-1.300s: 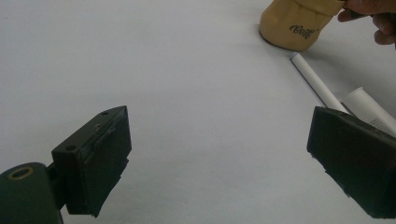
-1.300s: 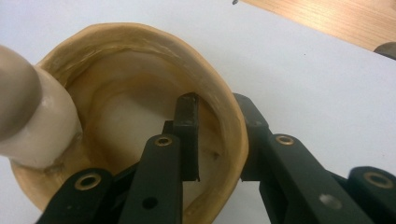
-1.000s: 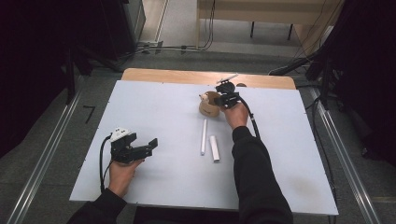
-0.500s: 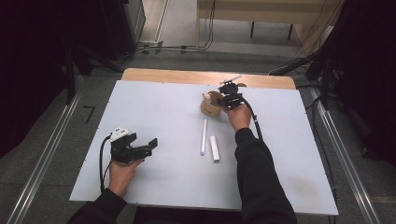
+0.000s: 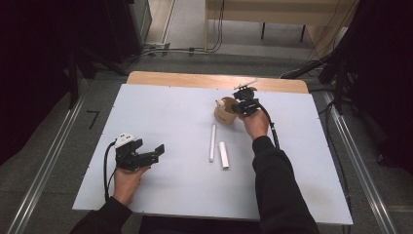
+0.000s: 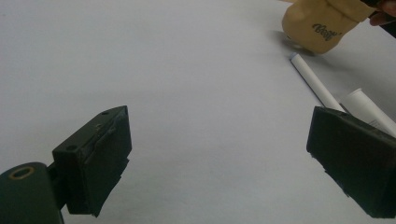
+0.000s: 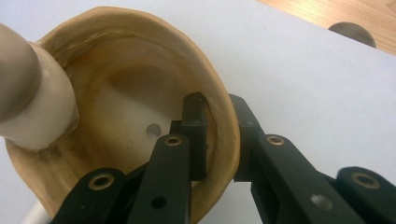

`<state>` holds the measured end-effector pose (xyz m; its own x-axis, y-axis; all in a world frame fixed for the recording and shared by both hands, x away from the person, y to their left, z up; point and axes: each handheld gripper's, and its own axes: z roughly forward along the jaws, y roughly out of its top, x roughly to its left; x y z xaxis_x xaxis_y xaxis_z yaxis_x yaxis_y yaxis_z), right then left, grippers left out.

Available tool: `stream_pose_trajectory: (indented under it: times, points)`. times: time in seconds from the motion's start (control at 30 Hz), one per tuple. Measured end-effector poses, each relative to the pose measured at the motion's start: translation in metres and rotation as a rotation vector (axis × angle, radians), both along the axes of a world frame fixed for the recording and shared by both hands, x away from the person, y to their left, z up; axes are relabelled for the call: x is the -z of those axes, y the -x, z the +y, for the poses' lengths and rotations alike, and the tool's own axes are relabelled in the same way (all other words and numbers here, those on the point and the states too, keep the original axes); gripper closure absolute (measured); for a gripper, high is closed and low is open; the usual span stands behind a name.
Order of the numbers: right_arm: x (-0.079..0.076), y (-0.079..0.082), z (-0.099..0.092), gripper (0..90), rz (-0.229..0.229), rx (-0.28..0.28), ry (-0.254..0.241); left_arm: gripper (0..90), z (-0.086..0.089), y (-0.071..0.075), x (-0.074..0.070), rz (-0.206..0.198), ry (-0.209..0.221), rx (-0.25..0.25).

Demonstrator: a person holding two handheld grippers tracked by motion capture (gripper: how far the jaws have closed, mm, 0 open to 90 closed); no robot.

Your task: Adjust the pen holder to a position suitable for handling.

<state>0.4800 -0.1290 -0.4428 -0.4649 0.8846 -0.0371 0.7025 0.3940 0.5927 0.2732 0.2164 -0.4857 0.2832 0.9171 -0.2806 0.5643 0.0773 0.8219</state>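
The cup (image 7: 116, 93) is tan, thick-walled and rough-rimmed, paler inside with a small hole in its floor; dark script marks its outer wall in the left gripper view (image 6: 322, 25). It sits on the far right of the counter (image 5: 170, 122), just beyond the two white tubes. A cream peg (image 7: 32, 102) leans over the cup's rim opposite the grip; its top is cut off by the frame edge. The right claw (image 7: 219, 135) pinches the cup's wall, one jaw inside, one outside; whether the cup touches the counter I cannot tell. The thin tube (image 5: 212, 142) and the short tube (image 5: 223, 154) lie near the cup, toward the person. The left claw (image 5: 148, 155), spread with nothing between its jaws, rests well left of the cup. Compared with a second ago, the cup and right hand sit slightly farther right; the left claw is unchanged.
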Motion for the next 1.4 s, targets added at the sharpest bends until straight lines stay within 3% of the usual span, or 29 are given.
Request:
stream_pose_trajectory:
  times: [0.63,0.93,1.1,1.4]
  points:
    - [0.001,0.049,-0.034,78.7,-0.012,-0.025,-0.015,6.6,-0.004,-0.002,0.003,0.016,-0.009,0.006]
    - [-0.002,0.073,-0.043,78.7,-0.011,-0.04,0.029,6.6,-0.005,-0.002,0.003,0.017,-0.012,0.006]
    - [-0.002,0.076,-0.043,78.7,-0.011,-0.034,0.056,6.6,-0.006,-0.002,0.002,0.015,-0.01,0.008]
    - [0.005,0.065,-0.043,78.4,0.018,-0.008,0.087,6.6,-0.005,-0.002,0.002,0.015,-0.009,0.009]
